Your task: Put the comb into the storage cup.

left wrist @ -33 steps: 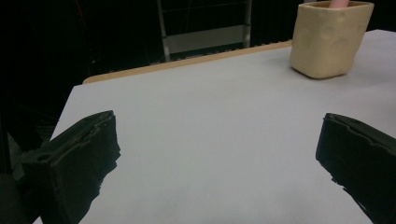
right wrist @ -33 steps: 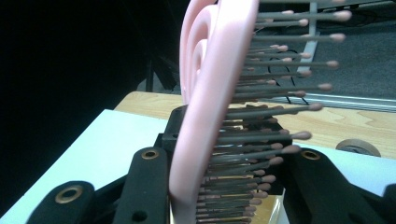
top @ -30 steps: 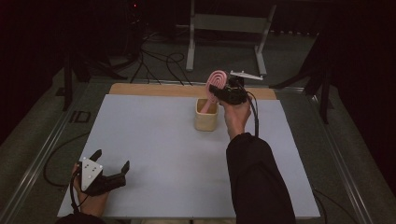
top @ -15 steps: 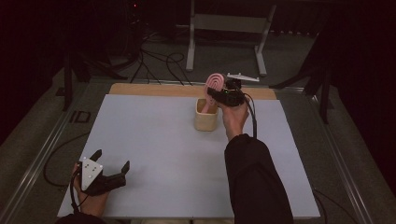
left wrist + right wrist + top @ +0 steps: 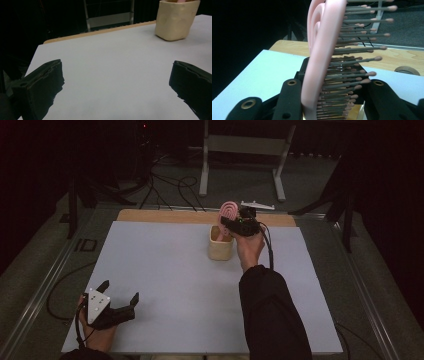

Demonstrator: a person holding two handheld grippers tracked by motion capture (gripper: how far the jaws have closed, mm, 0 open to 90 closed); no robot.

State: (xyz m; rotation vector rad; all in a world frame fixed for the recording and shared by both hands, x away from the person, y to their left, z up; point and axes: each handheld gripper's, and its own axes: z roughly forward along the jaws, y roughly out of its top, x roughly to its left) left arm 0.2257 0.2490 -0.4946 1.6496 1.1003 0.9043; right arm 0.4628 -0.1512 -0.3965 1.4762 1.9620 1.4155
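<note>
A pink hairbrush point(image 5: 228, 211) with rows of bristles stands upright above a cream cup point(image 5: 220, 249) at the far middle of the table. My right gripper point(image 5: 235, 226) is shut on the brush's lower part. In the right gripper view both black jaws clamp the hairbrush point(image 5: 322, 50) from either side, and its bristles point right. My left gripper point(image 5: 120, 291) rests at the near left corner of the white table point(image 5: 175, 270), open, with nothing between its jaws. In the left gripper view the cup point(image 5: 176, 20) sits far ahead to the right.
A wooden strip point(image 5: 165, 216) runs along the table's far edge. A small white part point(image 5: 257, 205) lies just behind it. A metal stand point(image 5: 240, 145) and cables point(image 5: 170, 182) are on the floor beyond. Metal rails point(image 5: 45, 285) flank the table.
My right gripper has eased the brush slightly down toward the cup. The left gripper has stayed in place.
</note>
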